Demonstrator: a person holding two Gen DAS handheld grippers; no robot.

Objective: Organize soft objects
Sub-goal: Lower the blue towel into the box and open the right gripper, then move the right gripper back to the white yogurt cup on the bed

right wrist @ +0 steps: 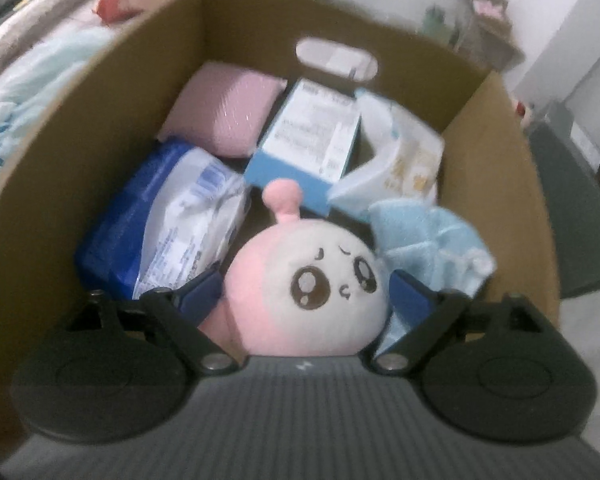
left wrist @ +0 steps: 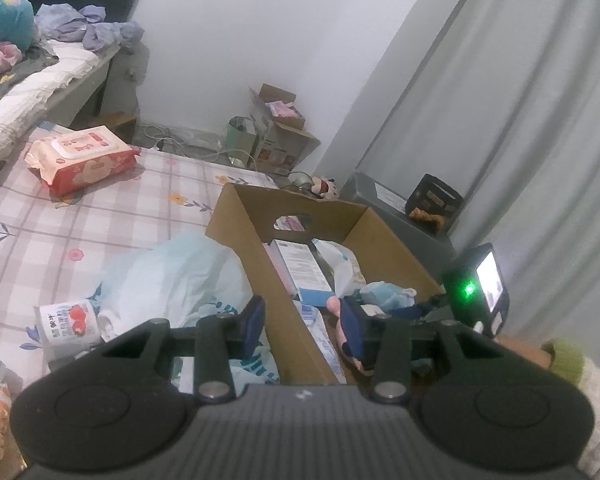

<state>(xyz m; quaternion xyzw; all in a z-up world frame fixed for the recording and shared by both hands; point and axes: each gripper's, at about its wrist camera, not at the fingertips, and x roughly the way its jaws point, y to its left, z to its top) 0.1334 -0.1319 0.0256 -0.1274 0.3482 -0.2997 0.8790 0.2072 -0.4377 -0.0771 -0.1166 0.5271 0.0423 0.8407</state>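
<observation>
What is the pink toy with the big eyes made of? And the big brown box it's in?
The pink toy looks like plush fabric with soft stuffing: round, matte, a little fuzzy, its eyes seemingly stitched or printed on. The brown box looks like plain cardboard: dull brown, stiff flat walls, a cut-out handle hole. The picture is blurry, so finer texture can't be told.

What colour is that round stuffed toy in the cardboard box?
The plush toy is pink with a white face, clearest from the right wrist view.

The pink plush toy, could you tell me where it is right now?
In the right wrist view, the pink plush toy lies inside the cardboard box, between the blue-white pack and blue cloth.
</observation>
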